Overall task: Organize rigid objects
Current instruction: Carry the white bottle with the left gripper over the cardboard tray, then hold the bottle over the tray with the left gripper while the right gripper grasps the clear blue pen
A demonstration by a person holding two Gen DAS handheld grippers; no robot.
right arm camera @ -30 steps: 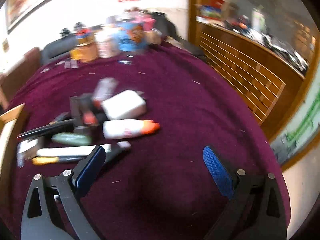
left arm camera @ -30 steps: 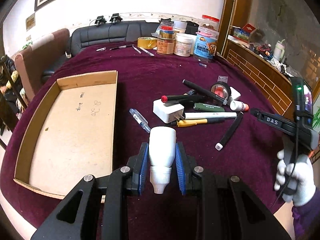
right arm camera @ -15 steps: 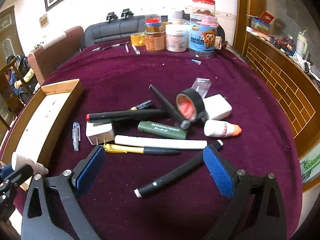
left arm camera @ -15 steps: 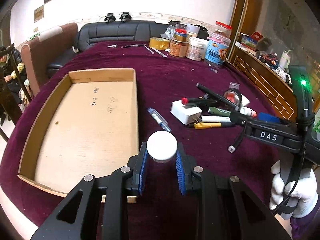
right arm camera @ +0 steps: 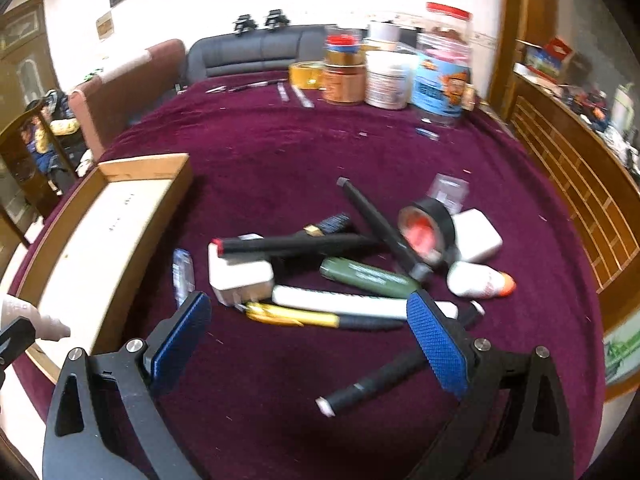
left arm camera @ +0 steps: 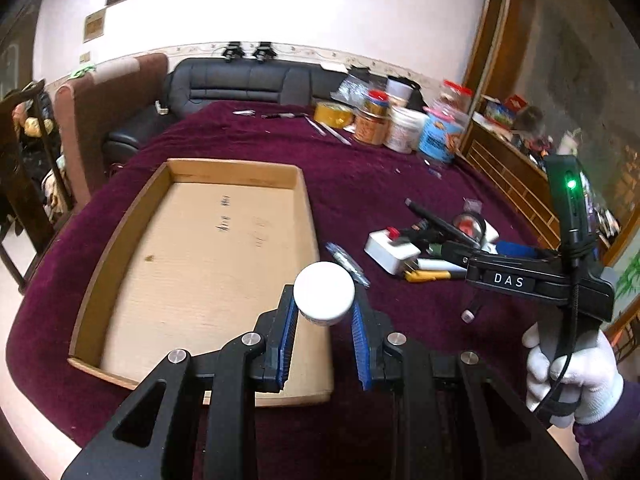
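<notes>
So the left gripper [left arm camera: 323, 322] is clamped on a white bottle [left arm camera: 324, 295], and the bottle's long axis runs pretty much straight along the gripper's line, flat bottom facing the camera. All you get in the left wrist view is that round base; the neck and cap are hidden behind it. In the right wrist view a bit of the bottle pokes in at the far left edge, pale and mostly cut off.

Using the cardboard tray [left arm camera: 120, 240] as the landmark: the bottle hangs over the tray's near right corner, above the floor, not touching it. The tray's near wall is partly blocked by the gripper arms. The tray floor is bare cardboard with some scribbles on it.

Right of the tray is the pile: a white charger [right arm camera: 239, 276], green tube [right arm camera: 366, 276], yellow pen [right arm camera: 296, 316], black tape roll [right arm camera: 430, 226], a few black markers. Edges are smeared with blur, so labels are unreadable. A clear pen [left arm camera: 346, 262] lies just beside the tray's right wall.

The right gripper [right arm camera: 312, 338] has its jaws spread wide with nothing between them, hovering over the near side of the pile. The table cloth [right arm camera: 260, 160] beyond the pile is bare up to the jars [right arm camera: 384, 76] at the far edge.
</notes>
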